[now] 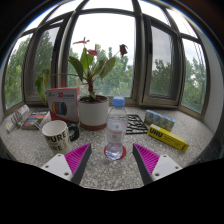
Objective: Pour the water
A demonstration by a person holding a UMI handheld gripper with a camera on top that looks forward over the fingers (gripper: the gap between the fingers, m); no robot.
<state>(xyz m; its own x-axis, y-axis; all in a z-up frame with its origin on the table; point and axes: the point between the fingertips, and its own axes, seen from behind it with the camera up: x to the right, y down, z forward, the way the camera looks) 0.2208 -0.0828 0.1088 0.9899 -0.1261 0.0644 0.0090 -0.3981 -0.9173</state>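
Note:
A clear plastic water bottle (pixel 116 127) with a blue cap stands upright on the speckled stone counter (pixel 108 170), just ahead of my fingers and in line with the gap between them. To its left stands a white mug (pixel 56 135) with dark print. My gripper (pixel 111 162) is open, its pink pads (pixel 78 158) spread wide apart and nothing between them. The bottle's base sits a little beyond the fingertips, untouched.
A potted orchid in a white pot (pixel 93 111) stands behind the mug and bottle. A pink-and-white box (pixel 62 101) and small packets (pixel 28 120) lie at the left. A yellow box (pixel 167 138) and a green packet (pixel 160 120) lie at the right. Windows rise behind.

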